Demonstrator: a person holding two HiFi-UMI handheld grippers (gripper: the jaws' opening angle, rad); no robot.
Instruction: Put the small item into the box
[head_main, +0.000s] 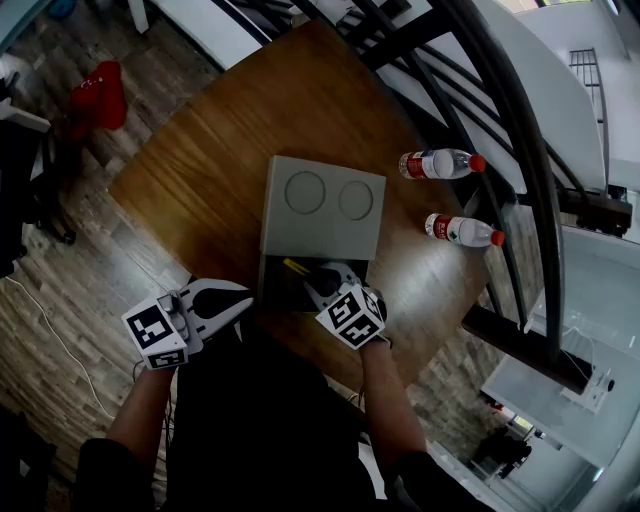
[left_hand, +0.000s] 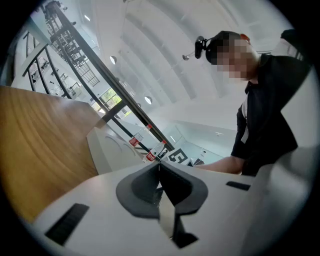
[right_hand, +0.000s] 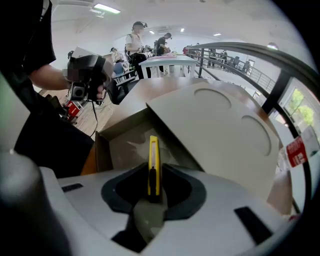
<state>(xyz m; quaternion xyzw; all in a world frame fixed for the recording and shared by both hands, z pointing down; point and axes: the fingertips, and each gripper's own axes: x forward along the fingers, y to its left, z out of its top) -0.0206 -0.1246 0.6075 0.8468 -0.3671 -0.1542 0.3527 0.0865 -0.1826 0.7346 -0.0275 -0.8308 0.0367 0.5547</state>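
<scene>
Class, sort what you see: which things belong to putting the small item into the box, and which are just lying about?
Part of the job:
yellow utility knife
right gripper, shut on it
grey box, lid open

Lying about:
water bottles on the table
red object on the floor
left gripper, shut, empty

Bright daylight, sharp focus, strong fisheye edge warping.

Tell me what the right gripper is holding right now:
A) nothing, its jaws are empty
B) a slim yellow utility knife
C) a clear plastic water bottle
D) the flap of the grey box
B: in the right gripper view, the right gripper has its jaws shut on the slim yellow utility knife, held over the open grey box.
</scene>
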